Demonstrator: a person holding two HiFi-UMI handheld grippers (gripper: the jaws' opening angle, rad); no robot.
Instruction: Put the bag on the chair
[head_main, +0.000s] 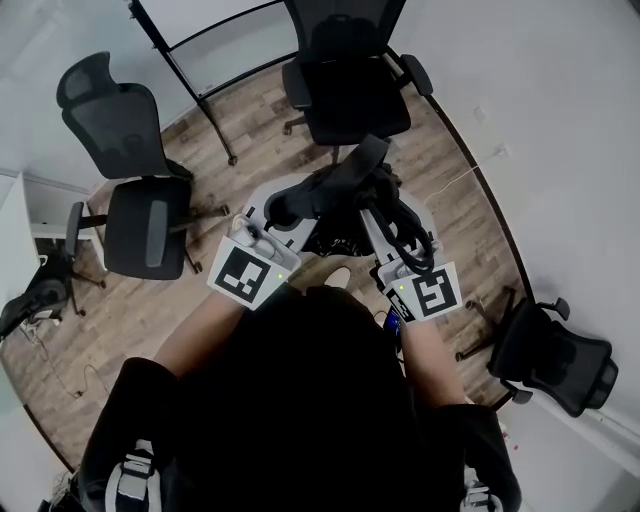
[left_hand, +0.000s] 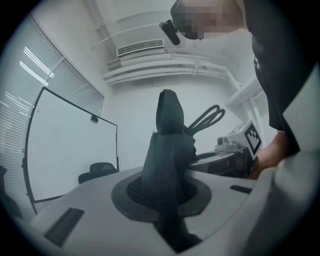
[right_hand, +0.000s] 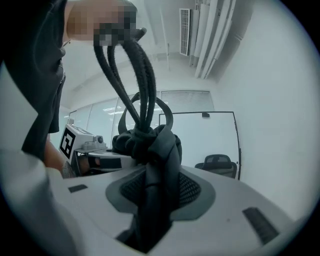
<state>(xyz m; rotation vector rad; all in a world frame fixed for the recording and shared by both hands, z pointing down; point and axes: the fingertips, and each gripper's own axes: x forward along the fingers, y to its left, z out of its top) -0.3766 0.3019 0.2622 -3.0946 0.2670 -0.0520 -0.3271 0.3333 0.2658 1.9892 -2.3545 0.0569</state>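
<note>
A black bag (head_main: 335, 188) hangs in front of me, held between both grippers. In the head view my left gripper (head_main: 283, 212) grips its left end, and the right gripper (head_main: 388, 222) its right end, where the looped handles (head_main: 408, 240) lie. In the left gripper view a fold of the bag (left_hand: 167, 150) stands pinched between the jaws of the left gripper (left_hand: 167, 200). The right gripper (right_hand: 155, 197) is shut on bunched bag fabric (right_hand: 152, 150), with the handles (right_hand: 135, 65) rising above it. A black office chair (head_main: 345, 90) stands just beyond the bag.
A second black chair (head_main: 140, 205) stands to the left and a third (head_main: 555, 355) to the right, all on the wooden floor (head_main: 240, 120). A whiteboard on a stand (head_main: 200, 60) is at the back left. A white wall (head_main: 560, 120) runs along the right.
</note>
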